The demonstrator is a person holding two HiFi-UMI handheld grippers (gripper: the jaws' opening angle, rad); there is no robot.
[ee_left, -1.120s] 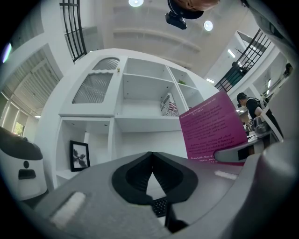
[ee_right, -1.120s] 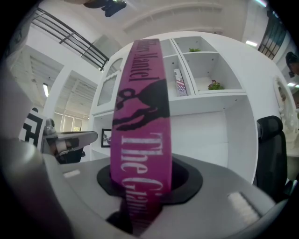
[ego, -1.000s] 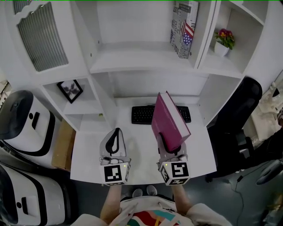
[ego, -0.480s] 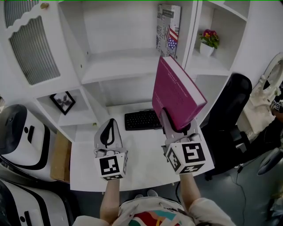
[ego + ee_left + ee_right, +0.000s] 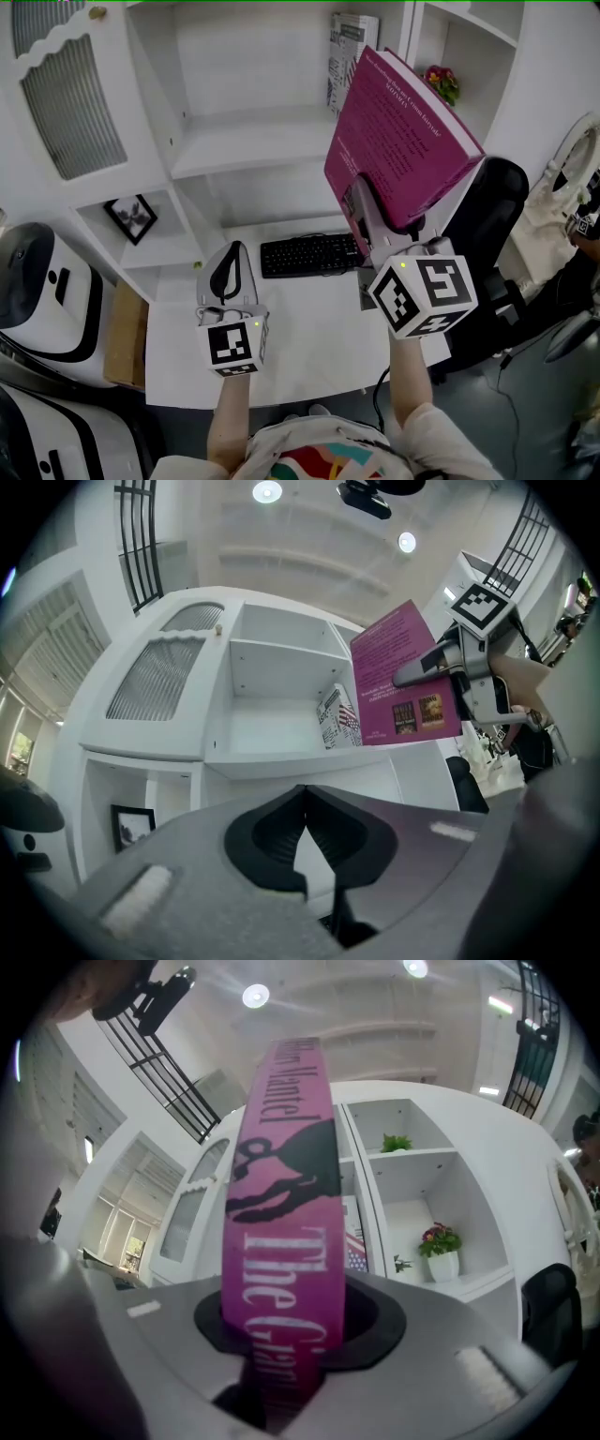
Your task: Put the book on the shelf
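Note:
A thick magenta book stands tilted in my right gripper, which is shut on its lower edge and holds it up in front of the white shelf unit. In the right gripper view the book's spine runs up between the jaws. My left gripper hangs lower over the white desk, shut with nothing in it; its jaw tips meet in the left gripper view, where the book shows at the upper right.
A flag-patterned book leans at the right end of the wide middle shelf. A potted flower sits in the right compartment. A black keyboard lies on the desk, a framed picture stands lower left, and a black chair is at right.
My right gripper has lifted the book well up, from just above the desk to the height of the shelves. The left gripper rose a little and stayed shut.

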